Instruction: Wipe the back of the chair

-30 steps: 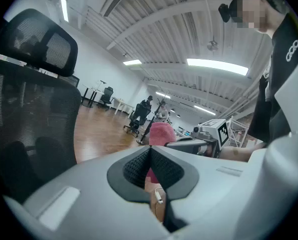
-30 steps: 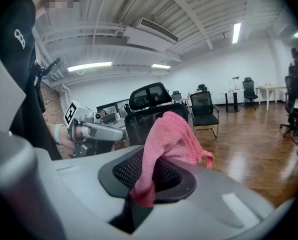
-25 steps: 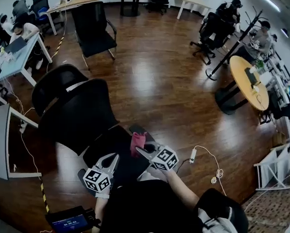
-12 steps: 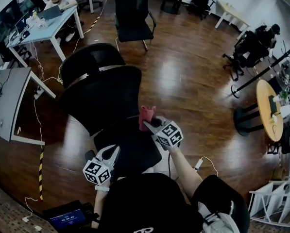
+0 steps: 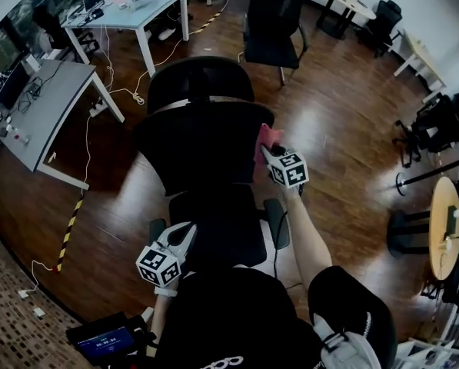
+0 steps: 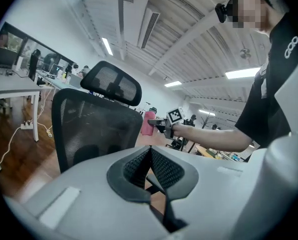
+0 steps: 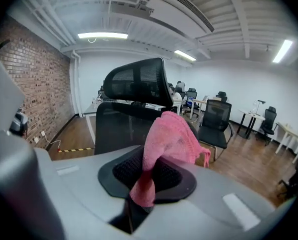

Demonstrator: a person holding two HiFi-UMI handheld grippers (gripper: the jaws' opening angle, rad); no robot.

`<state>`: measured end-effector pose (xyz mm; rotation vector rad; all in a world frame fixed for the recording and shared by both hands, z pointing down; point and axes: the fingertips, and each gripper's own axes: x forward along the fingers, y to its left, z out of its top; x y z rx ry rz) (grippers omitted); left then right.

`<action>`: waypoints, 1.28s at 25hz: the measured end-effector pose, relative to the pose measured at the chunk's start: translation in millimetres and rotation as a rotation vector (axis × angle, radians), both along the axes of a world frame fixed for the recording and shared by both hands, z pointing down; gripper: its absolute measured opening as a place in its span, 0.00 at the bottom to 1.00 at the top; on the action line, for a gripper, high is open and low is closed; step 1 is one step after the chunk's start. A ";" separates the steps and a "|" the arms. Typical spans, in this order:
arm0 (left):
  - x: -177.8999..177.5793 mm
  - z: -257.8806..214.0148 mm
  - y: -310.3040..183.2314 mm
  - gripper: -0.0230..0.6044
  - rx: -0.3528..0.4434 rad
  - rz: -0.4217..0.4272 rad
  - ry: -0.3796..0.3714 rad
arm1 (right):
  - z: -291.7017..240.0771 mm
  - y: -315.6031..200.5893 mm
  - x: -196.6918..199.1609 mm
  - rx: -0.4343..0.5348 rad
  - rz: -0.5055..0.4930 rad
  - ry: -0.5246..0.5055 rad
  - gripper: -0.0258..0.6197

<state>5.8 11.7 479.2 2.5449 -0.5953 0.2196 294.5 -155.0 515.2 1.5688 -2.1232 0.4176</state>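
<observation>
A black mesh office chair stands in front of me, its backrest (image 5: 206, 144) facing me below the headrest (image 5: 201, 79). My right gripper (image 5: 270, 151) is shut on a pink cloth (image 5: 265, 138) at the backrest's upper right edge. In the right gripper view the pink cloth (image 7: 171, 136) bunches out of the jaws, with the backrest (image 7: 121, 126) just beyond it. My left gripper (image 5: 180, 237) hangs low by the seat's (image 5: 221, 225) front left, shut and holding nothing. From the left gripper view the backrest (image 6: 96, 129), the cloth (image 6: 149, 123) and the right gripper (image 6: 161, 127) all show.
Grey desks (image 5: 52, 102) with cables stand at the left. A second black chair (image 5: 271, 21) is farther back, and a round wooden table (image 5: 444, 229) is at the right. Yellow-black tape (image 5: 69, 225) runs along the wooden floor at the left.
My right gripper has carried the pink cloth from above the seat up to the backrest's upper right edge. The left gripper stays low by the seat.
</observation>
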 end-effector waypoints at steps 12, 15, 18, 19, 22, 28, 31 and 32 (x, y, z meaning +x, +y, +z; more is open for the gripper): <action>-27.8 -3.7 -5.4 0.01 -0.014 -0.153 -0.020 | 9.8 -74.0 84.6 -0.083 0.263 0.205 0.11; -34.7 -4.1 -6.3 0.01 -0.012 -0.168 -0.024 | 19.0 -81.2 76.8 -0.105 0.253 0.210 0.11; -40.2 -2.5 -8.1 0.01 -0.012 -0.181 -0.023 | 22.2 -91.1 60.0 -0.106 0.219 0.208 0.11; -41.3 -1.9 -8.2 0.01 -0.012 -0.184 -0.023 | 22.0 -94.5 54.1 -0.103 0.208 0.208 0.11; -43.1 0.0 -6.9 0.01 -0.013 -0.190 -0.020 | 22.9 -103.7 34.9 -0.099 0.169 0.207 0.11; -45.7 -6.5 -4.8 0.01 -0.010 -0.202 -0.014 | 18.8 -119.0 -5.6 -0.098 0.090 0.210 0.11; -53.3 -12.4 -7.1 0.01 -0.010 -0.229 -0.015 | 19.5 -127.8 -31.5 -0.097 0.049 0.210 0.11; -56.5 -12.7 -7.2 0.01 -0.010 -0.235 -0.013 | 19.9 -130.6 -40.1 -0.097 0.035 0.212 0.11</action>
